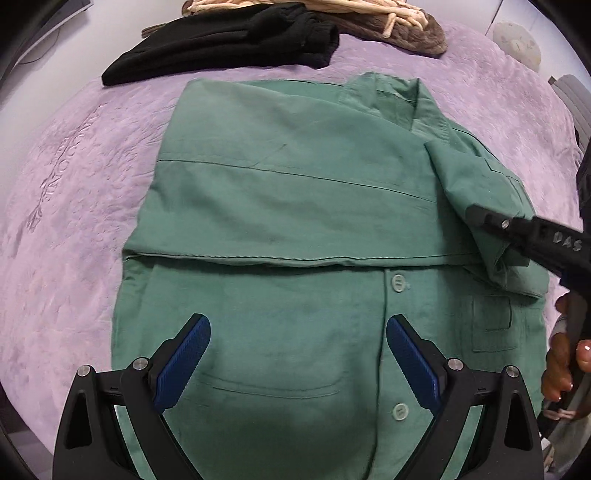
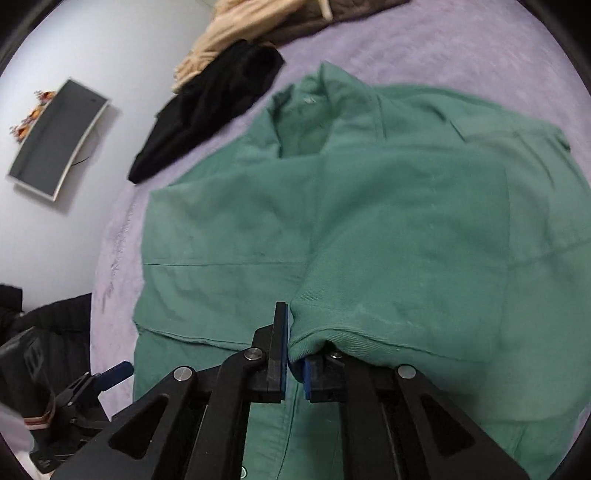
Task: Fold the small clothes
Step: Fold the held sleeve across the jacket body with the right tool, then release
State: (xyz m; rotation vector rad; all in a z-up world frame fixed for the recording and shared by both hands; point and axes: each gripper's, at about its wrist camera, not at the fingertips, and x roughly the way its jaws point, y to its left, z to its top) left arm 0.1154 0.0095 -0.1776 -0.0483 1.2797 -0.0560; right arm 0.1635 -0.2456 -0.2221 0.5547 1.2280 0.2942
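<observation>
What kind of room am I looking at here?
Probably a bedroom at home: a lilac quilted bedspread covers the surface, with a green shirt and a black garment lying on it.

1. The button-up shirt (image 1: 295, 206) is plain green with matching pale-green buttons (image 1: 398, 283).
2. The bed cover (image 1: 74, 206) is lilac with an embossed leafy pattern.
3. A black garment (image 1: 229, 40) lies beside beige and brown clothes (image 1: 369, 14).
4. The left gripper (image 1: 297, 354) is black with blue pads (image 1: 184, 362).

Even, soft indoor light, no glare, faint shadow beneath left gripper (image 1: 297, 354), strong fisheye bending with black corners, right wrist view motion-blurred
</observation>
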